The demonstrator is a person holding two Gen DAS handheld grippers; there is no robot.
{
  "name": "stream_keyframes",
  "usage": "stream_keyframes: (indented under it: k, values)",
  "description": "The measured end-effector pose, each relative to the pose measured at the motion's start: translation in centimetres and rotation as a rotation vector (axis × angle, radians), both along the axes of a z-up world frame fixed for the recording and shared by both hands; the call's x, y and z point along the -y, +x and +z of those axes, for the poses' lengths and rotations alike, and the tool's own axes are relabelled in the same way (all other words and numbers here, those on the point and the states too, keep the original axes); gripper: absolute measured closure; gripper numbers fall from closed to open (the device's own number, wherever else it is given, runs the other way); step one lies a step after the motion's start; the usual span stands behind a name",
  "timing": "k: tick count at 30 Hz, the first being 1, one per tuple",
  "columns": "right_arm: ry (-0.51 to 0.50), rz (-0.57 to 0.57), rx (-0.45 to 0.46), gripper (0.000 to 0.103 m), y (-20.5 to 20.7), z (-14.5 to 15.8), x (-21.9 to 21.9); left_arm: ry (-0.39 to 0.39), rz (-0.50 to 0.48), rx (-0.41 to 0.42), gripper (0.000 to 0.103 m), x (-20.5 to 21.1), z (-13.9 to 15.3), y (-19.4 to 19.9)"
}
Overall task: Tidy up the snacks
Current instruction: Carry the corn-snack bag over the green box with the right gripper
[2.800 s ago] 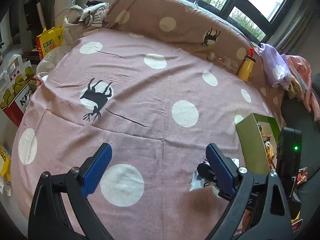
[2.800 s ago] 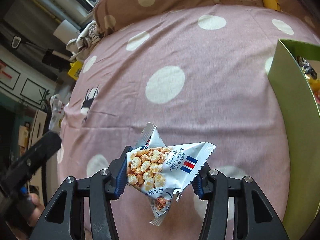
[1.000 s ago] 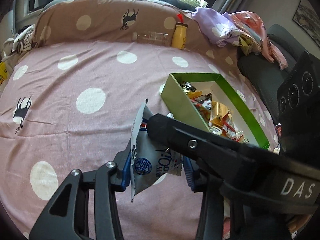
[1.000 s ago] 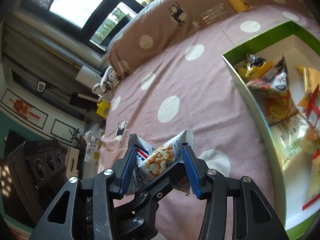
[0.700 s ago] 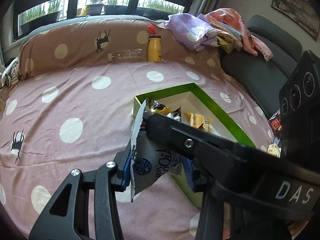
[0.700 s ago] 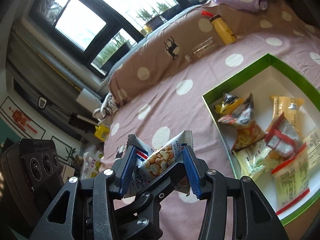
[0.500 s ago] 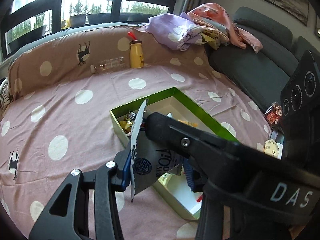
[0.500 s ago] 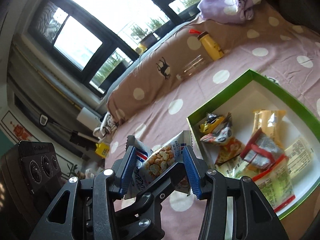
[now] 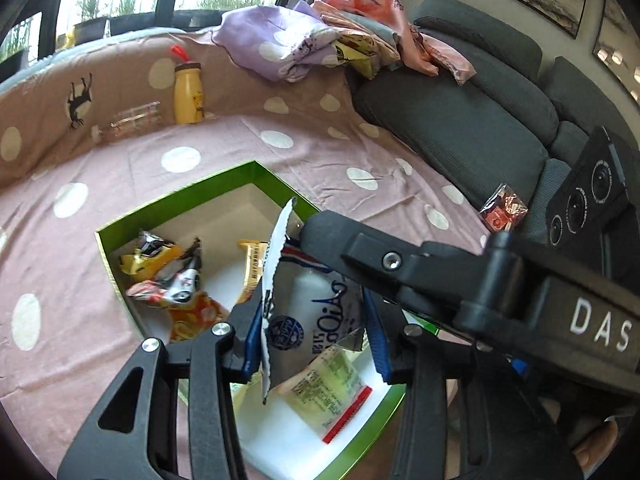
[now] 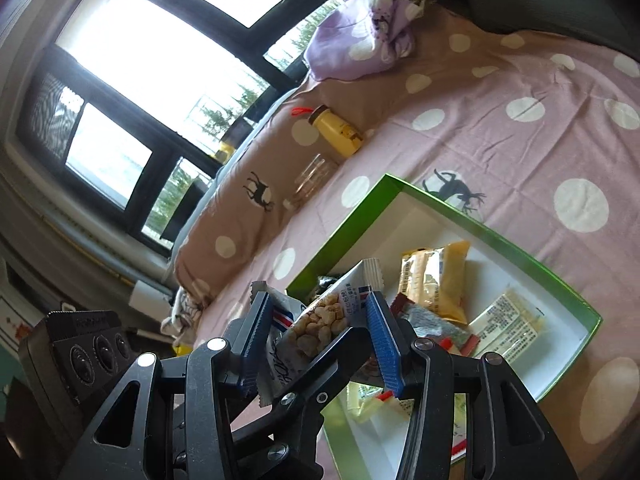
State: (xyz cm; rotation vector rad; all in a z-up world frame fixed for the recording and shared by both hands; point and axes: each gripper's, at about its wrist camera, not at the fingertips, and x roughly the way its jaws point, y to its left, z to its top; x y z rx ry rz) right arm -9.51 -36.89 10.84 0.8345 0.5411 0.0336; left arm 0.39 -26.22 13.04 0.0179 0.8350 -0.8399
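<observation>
Both grippers clamped on same snack packet [image 9: 308, 320], one from each side. Left gripper [image 9: 314, 340] pads pinch its crumpled silver back; right gripper [image 10: 316, 344] pads squeeze printed front with corn-puff picture. Packet hangs in air above green box [image 9: 120, 280], which sits on pink polka-dot bed cover [image 9: 360, 160]. Several wrapped snacks already inside box. Yellow bottle [image 9: 187, 94] stands by brown bolster at far edge.

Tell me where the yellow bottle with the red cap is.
The yellow bottle with the red cap stands upright against the brown dotted cushion at the bed's far edge, right of the clear bottle, beyond the green box.
</observation>
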Motion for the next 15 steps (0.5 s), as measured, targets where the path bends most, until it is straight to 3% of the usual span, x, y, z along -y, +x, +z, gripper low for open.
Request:
stream_keyframes:
  k: [15]
  values:
    - [0.036,-0.070,-0.148,0.051,1.5,-3.4,2.5,0.073,-0.001,-0.068,0.059,2.5,-3.4,0.7]
